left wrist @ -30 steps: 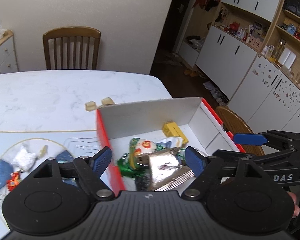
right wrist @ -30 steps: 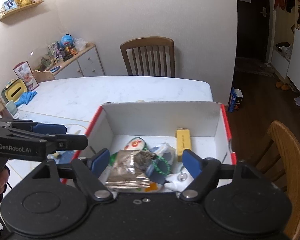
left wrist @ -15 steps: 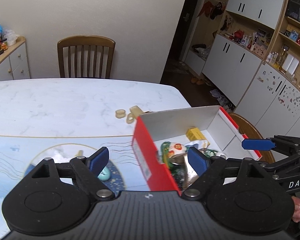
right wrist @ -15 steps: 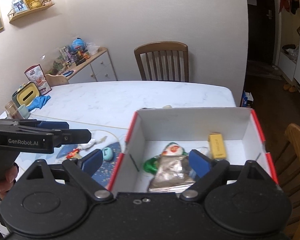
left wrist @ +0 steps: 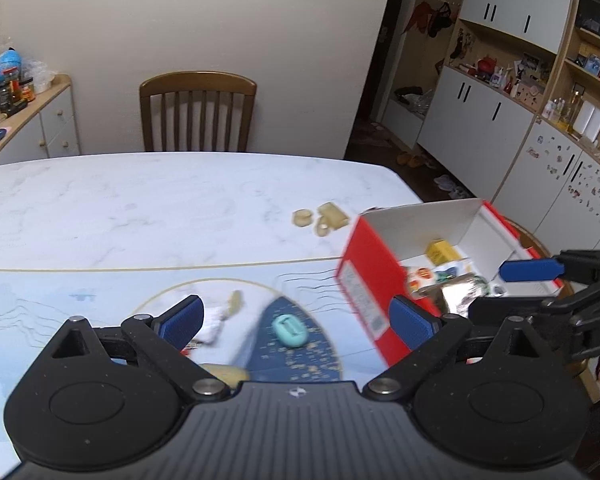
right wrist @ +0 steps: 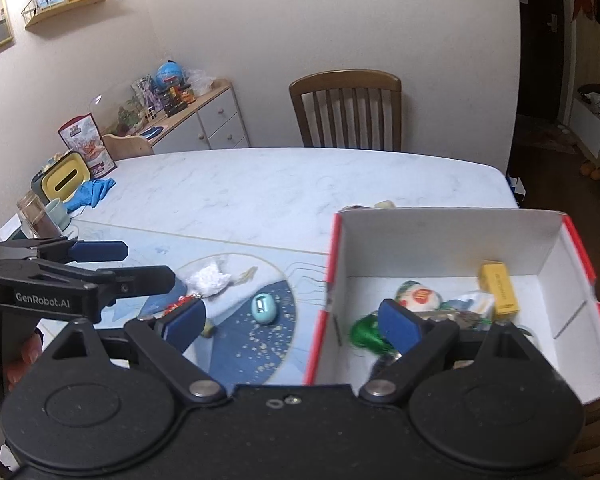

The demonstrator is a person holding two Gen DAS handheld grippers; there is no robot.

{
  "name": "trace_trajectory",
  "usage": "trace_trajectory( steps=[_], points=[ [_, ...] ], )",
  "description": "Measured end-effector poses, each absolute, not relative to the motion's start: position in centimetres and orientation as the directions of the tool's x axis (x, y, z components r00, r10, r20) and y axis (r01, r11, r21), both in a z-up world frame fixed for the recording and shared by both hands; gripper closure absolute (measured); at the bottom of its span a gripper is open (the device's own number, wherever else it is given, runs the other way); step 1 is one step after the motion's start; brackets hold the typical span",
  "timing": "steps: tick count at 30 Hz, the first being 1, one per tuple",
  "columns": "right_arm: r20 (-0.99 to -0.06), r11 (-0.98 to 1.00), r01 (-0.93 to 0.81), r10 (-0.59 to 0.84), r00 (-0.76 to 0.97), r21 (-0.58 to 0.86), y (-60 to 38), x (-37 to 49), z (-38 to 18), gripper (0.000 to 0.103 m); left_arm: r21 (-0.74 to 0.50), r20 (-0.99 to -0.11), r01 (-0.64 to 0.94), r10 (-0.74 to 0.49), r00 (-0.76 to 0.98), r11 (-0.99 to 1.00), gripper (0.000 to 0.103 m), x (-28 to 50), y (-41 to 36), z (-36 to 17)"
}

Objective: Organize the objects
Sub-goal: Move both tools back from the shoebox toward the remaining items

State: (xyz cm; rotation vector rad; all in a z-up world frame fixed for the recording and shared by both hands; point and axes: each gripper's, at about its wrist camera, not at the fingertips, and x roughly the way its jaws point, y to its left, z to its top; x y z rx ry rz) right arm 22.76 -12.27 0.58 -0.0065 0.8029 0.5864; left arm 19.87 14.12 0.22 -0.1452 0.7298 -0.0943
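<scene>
A red-and-white cardboard box (left wrist: pixel 360 292) (right wrist: pixel 440 240) stands on the table's right side. It holds a silver foil packet (left wrist: pixel 458 292), a small yellow carton (right wrist: pixel 498 288), a green item (right wrist: pixel 364 334) and a round red-and-white packet (right wrist: pixel 418 294). Left of it, on the blue mat (right wrist: pixel 236 344), lie a teal oval object (left wrist: pixel 290 330) (right wrist: pixel 264 309) and a white crumpled piece (right wrist: pixel 210 278). My left gripper (left wrist: pixel 298 322) (right wrist: pixel 140 266) hovers over the mat, its jaws opening with nothing gripped. The right gripper (right wrist: pixel 292 324) (left wrist: pixel 516 288) straddles the box's left wall from above, jaws opening and empty.
Tan pieces (left wrist: pixel 320 218) lie on the marble table (left wrist: pixel 140 208) behind the box. A wooden chair (right wrist: pixel 346 112) stands at the far side, another at the right edge. Cups, a blue glove (right wrist: pixel 94 192) and a yellow container sit at the table's left end.
Both grippers have swung left, from over the box's contents to over the mat and the box's left wall. Their jaws stand wider. The silver packet stays in the box.
</scene>
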Motion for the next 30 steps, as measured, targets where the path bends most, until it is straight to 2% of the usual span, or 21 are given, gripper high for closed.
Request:
trace_trajectory(
  steps=[11,17,22,30],
  points=[
    [-0.714,0.853,-0.478,0.467,0.522,0.208,-7.0,24.4,-1.0,0.007,-0.145,-0.709,0.004,-0.107,0.697,0.989,0.003,19.5,19.7,-3.9],
    [-0.748,0.854,-0.482,0.446,0.491,0.194,-4.0,25.6,-2.6,0.007,-0.182,-0.73,-0.011,-0.128,0.672,0.983,0.003,19.6,21.5,-7.1],
    [-0.793,0.856,-0.486,0.417,0.444,0.178,-1.9,26.6,-4.5,0.007,-0.139,-0.754,0.0,-0.106,0.648,0.99,0.003,19.9,21.4,-9.4],
    [-0.841,0.86,-0.489,0.367,0.399,0.143,0.3,28.2,-7.3,0.008,-0.061,-0.735,0.09,-0.106,0.67,0.994,0.003,20.1,19.1,-11.0]
  ],
)
